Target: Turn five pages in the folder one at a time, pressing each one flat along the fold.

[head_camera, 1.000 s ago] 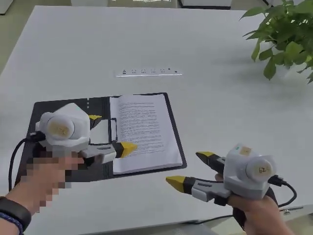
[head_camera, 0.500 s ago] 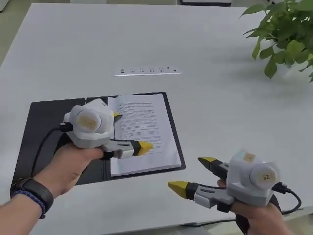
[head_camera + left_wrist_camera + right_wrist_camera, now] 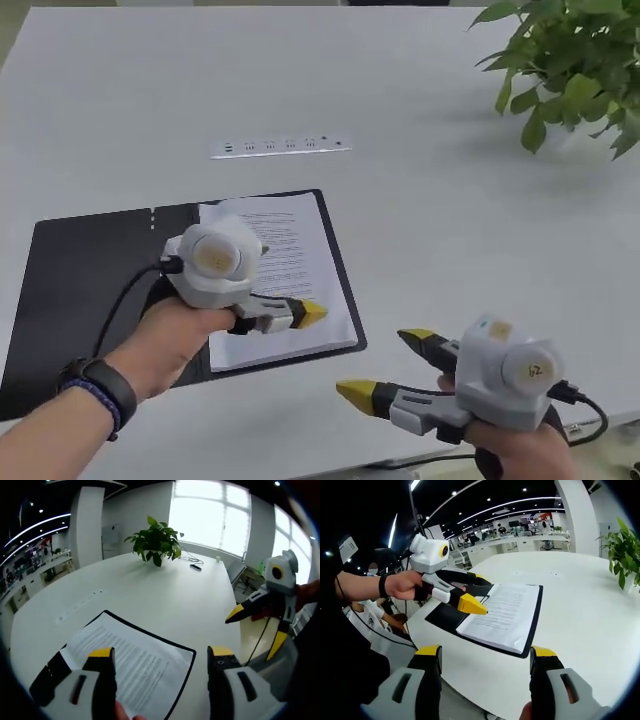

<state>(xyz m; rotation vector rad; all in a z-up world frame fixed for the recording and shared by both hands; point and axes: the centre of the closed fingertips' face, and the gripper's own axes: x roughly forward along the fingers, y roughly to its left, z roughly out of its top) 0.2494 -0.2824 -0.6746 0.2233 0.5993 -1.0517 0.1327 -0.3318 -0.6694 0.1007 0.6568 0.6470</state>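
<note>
Presently: left gripper (image 3: 161,654), jaws wide, poised over top page (image 3: 290,250) of folder (image 3: 90,270); right gripper (image 3: 385,365), jaws wide, by near edge of table (image 3: 450,200); one sheet alone to be nipped at its free edge.

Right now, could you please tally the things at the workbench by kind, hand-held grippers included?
Hand-held grippers: 2, the left hand-held gripper and the right hand-held gripper
Folder: 1
Potted plant: 1
Socket strip: 1
Total: 5
</note>
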